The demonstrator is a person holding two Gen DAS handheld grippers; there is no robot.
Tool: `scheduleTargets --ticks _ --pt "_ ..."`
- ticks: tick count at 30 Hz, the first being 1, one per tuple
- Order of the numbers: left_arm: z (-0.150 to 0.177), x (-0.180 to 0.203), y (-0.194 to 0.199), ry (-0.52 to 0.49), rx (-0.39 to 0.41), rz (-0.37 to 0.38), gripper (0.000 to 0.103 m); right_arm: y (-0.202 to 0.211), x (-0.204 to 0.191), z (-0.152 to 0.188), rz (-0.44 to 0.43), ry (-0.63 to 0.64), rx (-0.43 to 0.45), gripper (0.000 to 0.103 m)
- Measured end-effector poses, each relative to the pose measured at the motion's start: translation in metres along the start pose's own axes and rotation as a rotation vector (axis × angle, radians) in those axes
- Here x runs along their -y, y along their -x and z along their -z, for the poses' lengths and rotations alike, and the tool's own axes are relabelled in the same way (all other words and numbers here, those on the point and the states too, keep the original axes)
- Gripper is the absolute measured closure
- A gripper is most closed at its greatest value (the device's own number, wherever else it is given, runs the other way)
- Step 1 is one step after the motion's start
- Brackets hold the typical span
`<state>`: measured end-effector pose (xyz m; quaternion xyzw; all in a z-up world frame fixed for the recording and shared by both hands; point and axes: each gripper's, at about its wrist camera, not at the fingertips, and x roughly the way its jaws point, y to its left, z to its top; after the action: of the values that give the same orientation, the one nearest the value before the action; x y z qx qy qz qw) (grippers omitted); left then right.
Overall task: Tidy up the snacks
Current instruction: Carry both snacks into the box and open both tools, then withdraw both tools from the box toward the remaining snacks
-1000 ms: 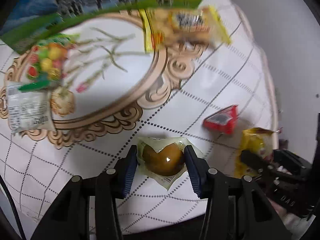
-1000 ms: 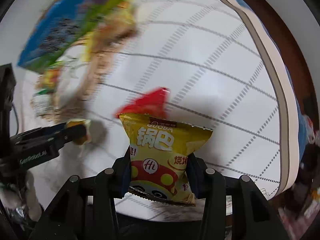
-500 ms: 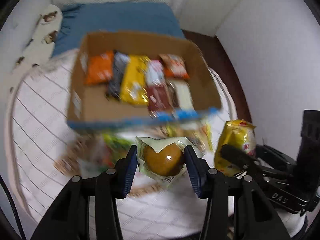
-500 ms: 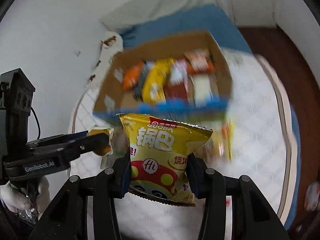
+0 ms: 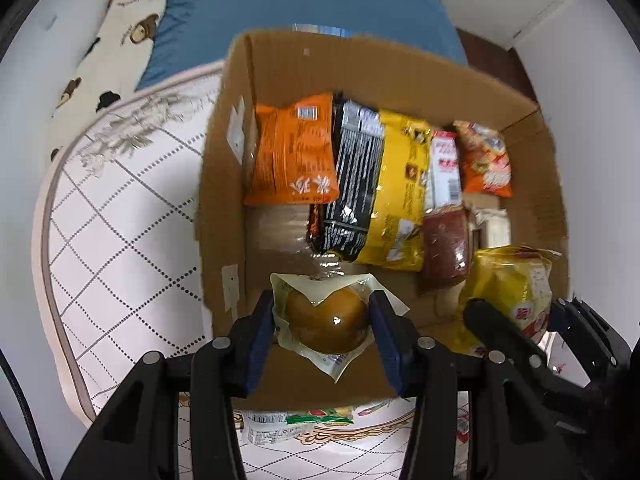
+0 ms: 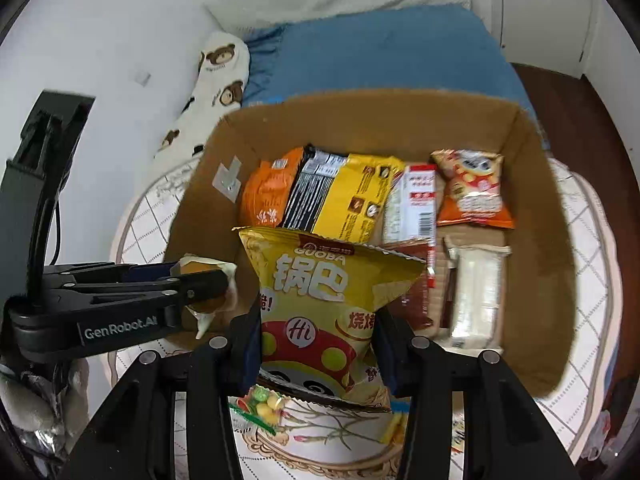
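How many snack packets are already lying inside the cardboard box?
7 that I can see in the box: orange, black, yellow, white-and-red, small orange, dark red, white. Others may be hidden underneath.

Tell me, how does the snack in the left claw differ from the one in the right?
The egg pouch is clear, showing a round brown lump; the yellow bag is opaque, printed and puffy. The egg pouch looks smaller than the yellow bag. Both are squeezed between claw pads over the cardboard box.
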<state>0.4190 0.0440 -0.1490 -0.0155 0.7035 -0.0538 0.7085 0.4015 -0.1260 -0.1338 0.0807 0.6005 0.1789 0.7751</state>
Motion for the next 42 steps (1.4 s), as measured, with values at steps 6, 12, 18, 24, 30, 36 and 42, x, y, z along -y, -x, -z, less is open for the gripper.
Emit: scheduleTargets --ticks 6,12,18,24,30,36,42 --pt "0.005 -0.013 -0.019 0.037 -0.058 0.011 0.047 -0.037 0.007 0.008 -0.001 -0.011 -0.152 0.007" --pt "0.011 -0.007 -0.020 0.016 -0.031 -0.001 0.029 -0.040 0.015 0.015 0.050 -0.003 -0.174 0.007" --pt "0.016 -0.003 -0.009 0.028 0.024 -0.015 0.029 -0.022 0.027 0.017 0.131 -0.010 -0.118 0.007" --pt "0.028 -0.001 0.013 0.044 0.128 -0.035 0.029 0.003 0.039 0.021 0.189 -0.034 -0.054 0.007" --pt "0.047 0.009 0.039 0.037 0.260 -0.070 0.029 0.030 0.040 0.026 0.237 -0.030 0.023 0.007" --pt "0.069 0.022 0.067 0.019 0.384 -0.096 0.029 0.065 0.034 0.039 0.277 -0.013 0.122 0.007" --pt "0.093 0.032 0.093 0.009 0.475 -0.095 0.029 0.103 0.023 0.056 0.303 0.013 0.214 0.007"
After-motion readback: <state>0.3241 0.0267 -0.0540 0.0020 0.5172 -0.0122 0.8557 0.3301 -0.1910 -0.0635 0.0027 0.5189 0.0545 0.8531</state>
